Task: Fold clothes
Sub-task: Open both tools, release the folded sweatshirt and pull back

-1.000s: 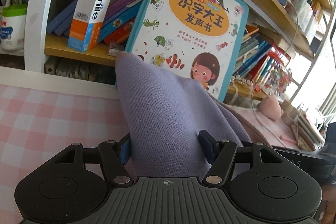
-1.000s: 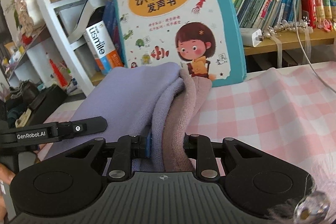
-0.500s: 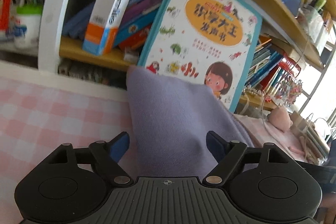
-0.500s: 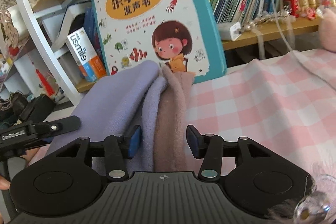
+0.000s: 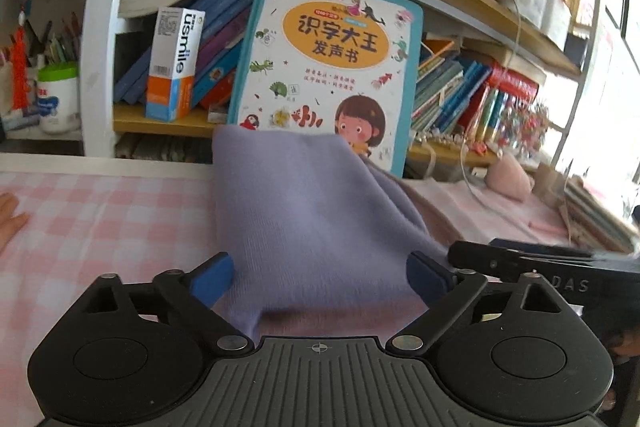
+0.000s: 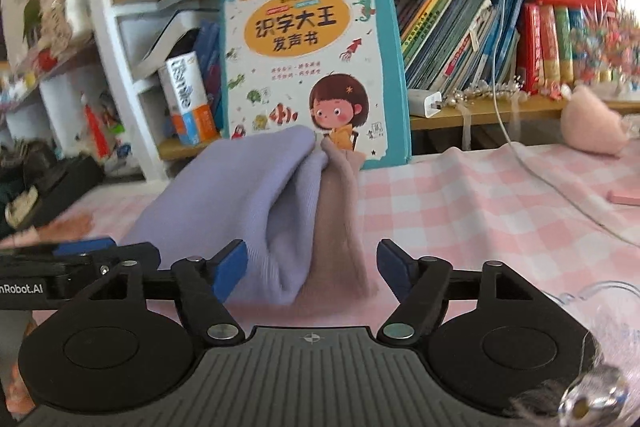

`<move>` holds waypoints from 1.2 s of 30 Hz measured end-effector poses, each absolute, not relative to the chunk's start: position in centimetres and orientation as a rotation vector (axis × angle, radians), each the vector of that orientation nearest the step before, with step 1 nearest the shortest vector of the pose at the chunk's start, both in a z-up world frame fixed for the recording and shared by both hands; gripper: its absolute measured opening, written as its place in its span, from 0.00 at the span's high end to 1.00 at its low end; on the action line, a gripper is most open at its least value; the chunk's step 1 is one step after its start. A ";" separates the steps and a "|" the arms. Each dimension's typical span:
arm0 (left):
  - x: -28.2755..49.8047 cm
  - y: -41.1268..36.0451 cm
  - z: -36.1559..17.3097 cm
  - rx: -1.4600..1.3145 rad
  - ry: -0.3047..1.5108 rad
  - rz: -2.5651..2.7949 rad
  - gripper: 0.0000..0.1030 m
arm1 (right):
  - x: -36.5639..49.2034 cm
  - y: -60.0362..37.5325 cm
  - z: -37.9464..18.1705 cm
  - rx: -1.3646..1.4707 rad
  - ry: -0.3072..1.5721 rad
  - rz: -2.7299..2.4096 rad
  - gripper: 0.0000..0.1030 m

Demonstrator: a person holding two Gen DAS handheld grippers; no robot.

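Observation:
A folded lilac knit garment lies on the pink checked tablecloth, with a dusty pink layer under its right side. My left gripper sits at the fold's near edge. Its jaws are opening, and the cloth lies between the blue pads without being pressed. My right gripper is at the near right corner, jaws also opening. The lilac and pink edges lie loose between its pads.
A large teal children's book leans on the bookshelf right behind the garment. A white and orange box stands on the shelf to its left. A pink plush and a white cable lie at the right. A hand rests at the left edge.
Both grippers were shut on the folded garment and have let it go, their jaws spreading wide. Both have drawn back, and the garment now rests on the table.

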State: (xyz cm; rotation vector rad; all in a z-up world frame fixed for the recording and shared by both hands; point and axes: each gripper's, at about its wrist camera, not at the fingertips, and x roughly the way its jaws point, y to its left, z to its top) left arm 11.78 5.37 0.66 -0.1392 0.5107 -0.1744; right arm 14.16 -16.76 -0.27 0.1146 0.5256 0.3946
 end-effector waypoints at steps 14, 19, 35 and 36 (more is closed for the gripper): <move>7.0 3.1 -0.1 -0.063 0.525 -0.152 0.05 | 7.1 -15.7 -1.9 -0.017 0.559 0.332 0.24; 6.5 2.6 -0.3 -0.056 0.517 -0.128 0.05 | 6.1 -16.2 -2.1 -0.012 0.560 0.284 0.24; 6.6 3.4 -1.5 -0.105 0.555 -0.058 0.00 | 5.5 -16.3 -2.0 -0.054 0.549 0.209 0.07; 6.5 3.4 -1.5 -0.106 0.552 -0.059 0.00 | 5.5 -16.3 -2.0 -0.055 0.543 0.207 0.06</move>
